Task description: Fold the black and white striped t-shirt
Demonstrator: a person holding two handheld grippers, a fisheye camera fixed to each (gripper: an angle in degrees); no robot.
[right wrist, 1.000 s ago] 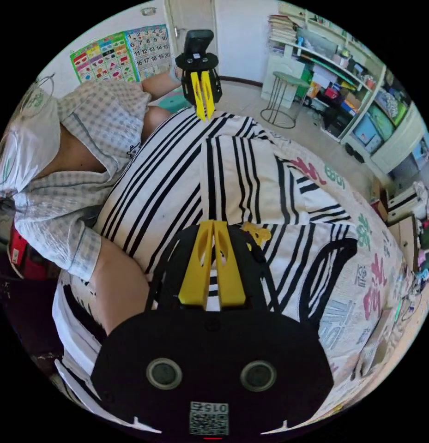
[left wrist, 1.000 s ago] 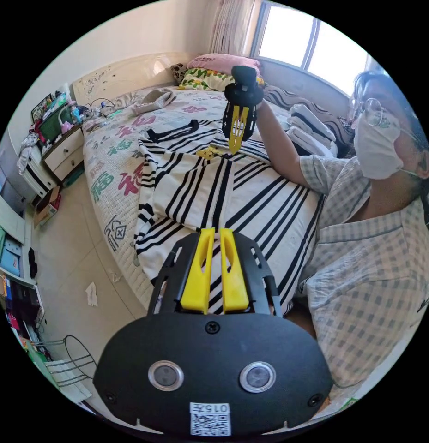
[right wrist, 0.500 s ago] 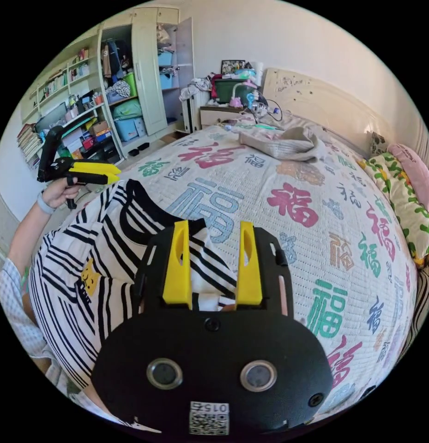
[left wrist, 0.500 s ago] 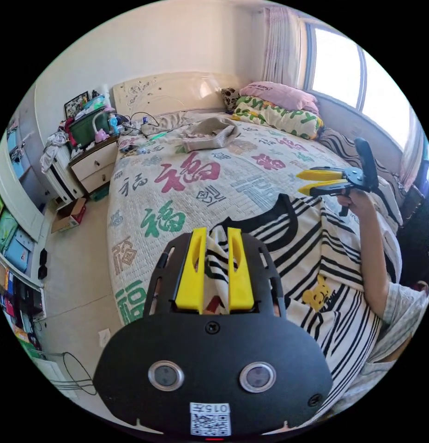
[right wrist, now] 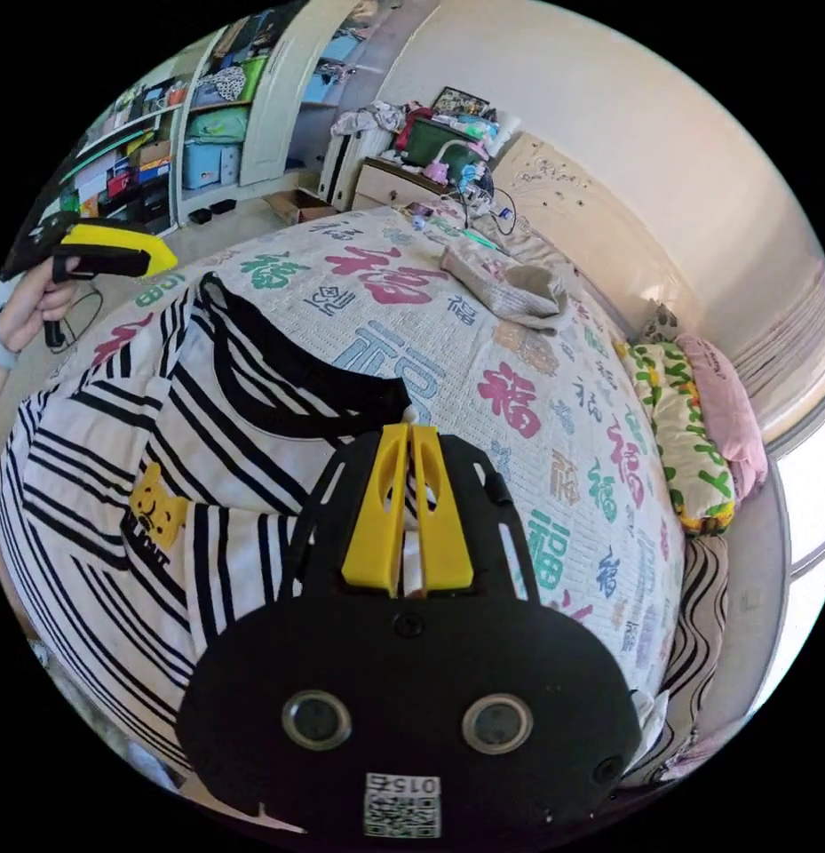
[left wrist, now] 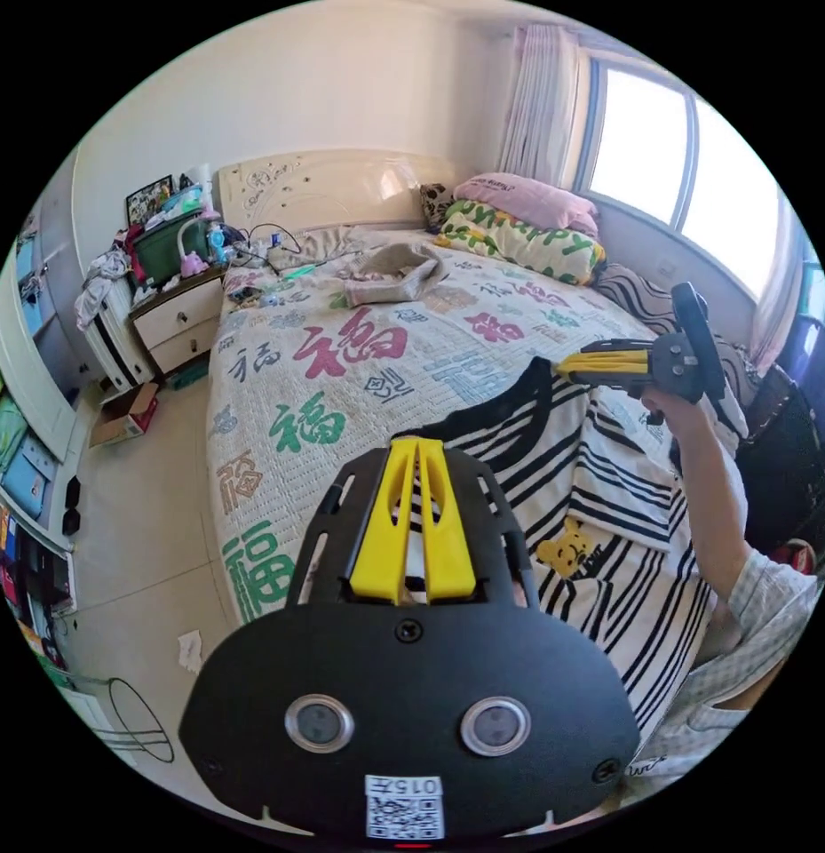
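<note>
The t-shirt (left wrist: 607, 498) lies flat on the bed (left wrist: 341, 373), at the edge nearest the person, collar toward the headboard (left wrist: 332, 187). The left tool (left wrist: 418, 444) sits at one shoulder corner of the collar, the right tool (right wrist: 410, 435) at the other. A crumpled garment (left wrist: 394, 271) lies further up the bed. Pillows (left wrist: 519, 222) lie by the window side. A nightstand (left wrist: 177, 306) stands beside the headboard, with a box (left wrist: 119, 418) on the floor before it.

Both views look close across the same bed (left wrist: 341, 373)
</note>
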